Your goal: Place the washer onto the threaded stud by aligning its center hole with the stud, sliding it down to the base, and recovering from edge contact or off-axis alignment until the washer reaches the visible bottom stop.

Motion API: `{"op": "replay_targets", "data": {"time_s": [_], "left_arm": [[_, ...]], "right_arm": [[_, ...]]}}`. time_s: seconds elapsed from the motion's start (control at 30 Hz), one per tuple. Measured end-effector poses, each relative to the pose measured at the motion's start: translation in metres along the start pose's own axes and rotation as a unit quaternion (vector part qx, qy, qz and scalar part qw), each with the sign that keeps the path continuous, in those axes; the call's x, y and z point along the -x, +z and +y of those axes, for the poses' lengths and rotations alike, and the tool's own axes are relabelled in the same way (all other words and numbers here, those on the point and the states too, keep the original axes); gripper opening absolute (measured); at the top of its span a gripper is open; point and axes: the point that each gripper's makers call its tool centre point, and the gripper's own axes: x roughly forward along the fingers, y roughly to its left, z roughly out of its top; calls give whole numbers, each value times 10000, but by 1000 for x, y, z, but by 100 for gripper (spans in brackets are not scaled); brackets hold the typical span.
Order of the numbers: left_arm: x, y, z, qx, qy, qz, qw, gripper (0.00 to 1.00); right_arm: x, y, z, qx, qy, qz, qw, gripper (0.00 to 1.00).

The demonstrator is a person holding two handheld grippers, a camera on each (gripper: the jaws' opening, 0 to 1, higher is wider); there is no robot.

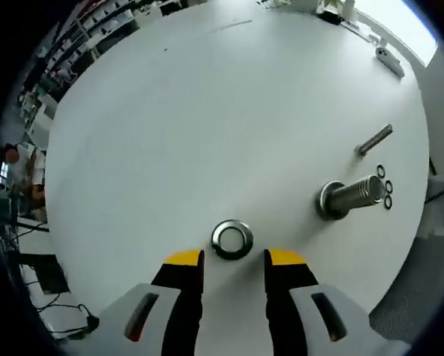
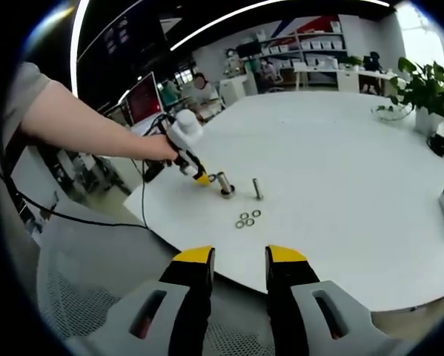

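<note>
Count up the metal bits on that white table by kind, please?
Large washer: 1
Small rings: 3
Thick threaded stud: 1
Thin bolt: 1
Total: 6

Washer (image 1: 232, 239) lies on table (image 1: 207, 111), left of stud (image 1: 348, 196).

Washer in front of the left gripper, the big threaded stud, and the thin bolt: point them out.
washer (image 1: 232, 239), left gripper view, on its metal ring.
threaded stud (image 1: 353, 194), left gripper view, mid-shaft.
thin bolt (image 1: 375, 139), left gripper view, mid-shaft.
</note>
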Motion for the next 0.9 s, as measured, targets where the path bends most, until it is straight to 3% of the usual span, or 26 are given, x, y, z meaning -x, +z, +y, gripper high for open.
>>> {"op": "replay_targets", "data": {"time_s": [0.1, 0.27, 0.57, 0.6, 0.73, 0.9], "left_arm": [[-1, 6, 4, 161, -54, -111, 9998, 28], [-4, 10, 0, 234, -289, -60, 9993, 26], [-3, 9, 2, 358, -274, 34, 9990, 21], [4, 8, -8, 334, -268, 46, 9991, 21], [8, 7, -12, 409, -270, 54, 9988, 21], [10, -1, -22, 175, -335, 214, 9991, 20]], "right_arm": [[0, 0, -2, -46, -43, -19, 10000, 29], [0, 0, -2, -49, -61, -12, 10000, 29], [0, 0, -3, -58, -78, -22, 10000, 29], [0, 1, -3, -62, -83, -24, 9999, 29], [0, 0, -4, -52, -106, 7, 9999, 28], [0, 0, -5, -79, -123, -6, 9999, 28]]}}
